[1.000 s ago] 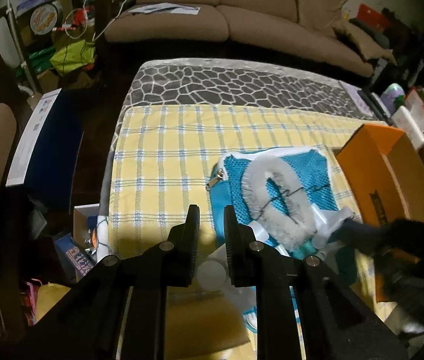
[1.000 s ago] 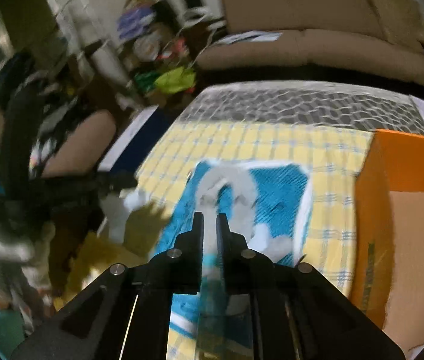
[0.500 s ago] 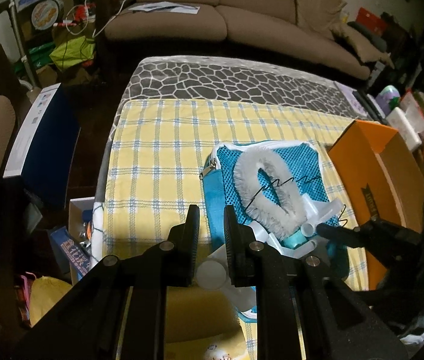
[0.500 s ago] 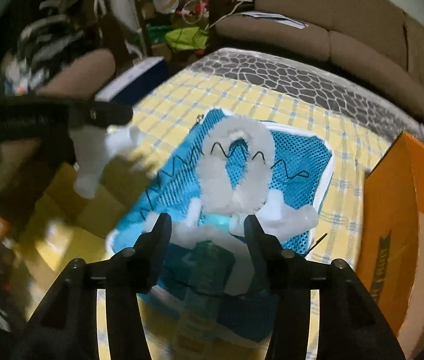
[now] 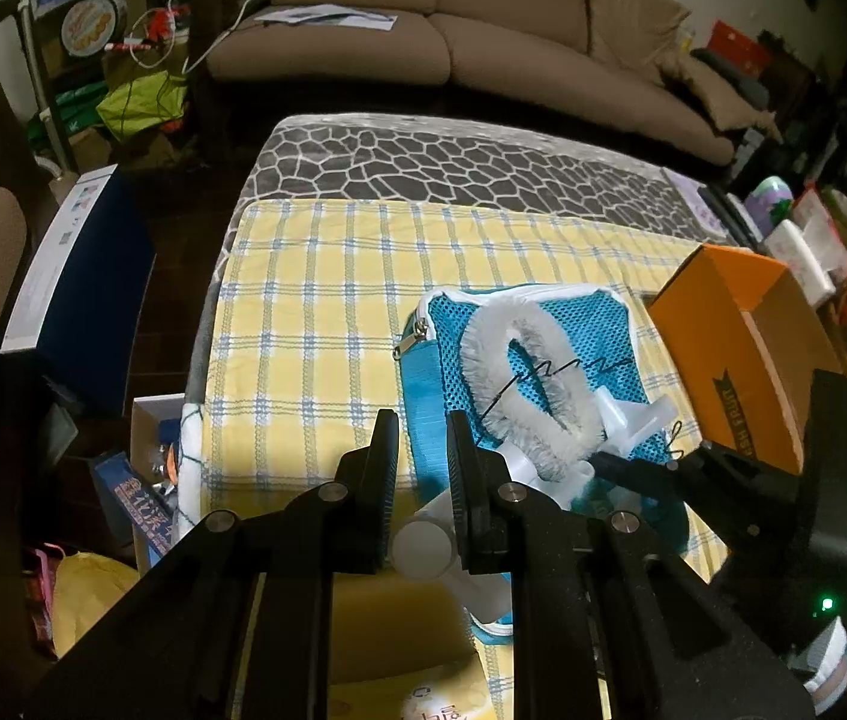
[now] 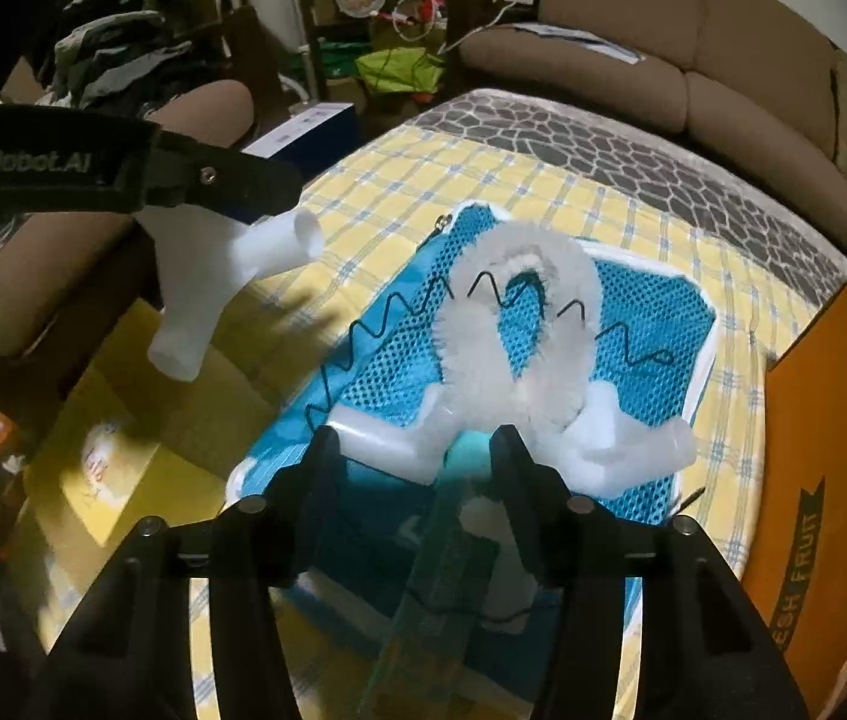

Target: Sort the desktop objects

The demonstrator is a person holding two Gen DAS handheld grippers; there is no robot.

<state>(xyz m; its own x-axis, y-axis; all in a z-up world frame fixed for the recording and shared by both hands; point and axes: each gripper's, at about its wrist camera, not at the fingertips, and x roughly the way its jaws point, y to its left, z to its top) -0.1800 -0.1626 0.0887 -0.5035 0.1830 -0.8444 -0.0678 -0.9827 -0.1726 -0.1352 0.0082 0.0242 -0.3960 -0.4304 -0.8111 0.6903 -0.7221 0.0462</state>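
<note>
**Desktop sorting: grippers and items on the checked cloth**

Left gripper (image 5: 420, 450): jaws nearly together, clamped on a white plastic pipe fitting (image 6: 207, 282); held clear above the table edge, branch stub pointing toward the pouch. Right gripper (image 6: 411, 450): jaws apart and opening, pads pressing on nothing; translucent green ruler-like strip (image 6: 435, 576) lying between and below them on the pouch, a little out of focus.

Just ahead of the right fingers: second white pipe fitting (image 6: 381, 447) and a third (image 6: 633, 456), both resting on the blue mesh zip pouch (image 6: 645, 312). Across them, a grey-white fluffy loop (image 6: 519, 324), bent into a horseshoe. Over the loop and pouch, a thin black zigzag wire (image 6: 399, 306).

Under the pouch: yellow checked cloth (image 5: 315, 312), spread over a grey pebble-pattern cover (image 5: 423, 162). Beside the pouch on the right: open orange cardboard box (image 5: 741, 348), standing on the cloth. Below the near table edge: yellow box (image 6: 99, 420). Beyond the table: brown sofa (image 5: 423, 30), papers on its seat
</note>
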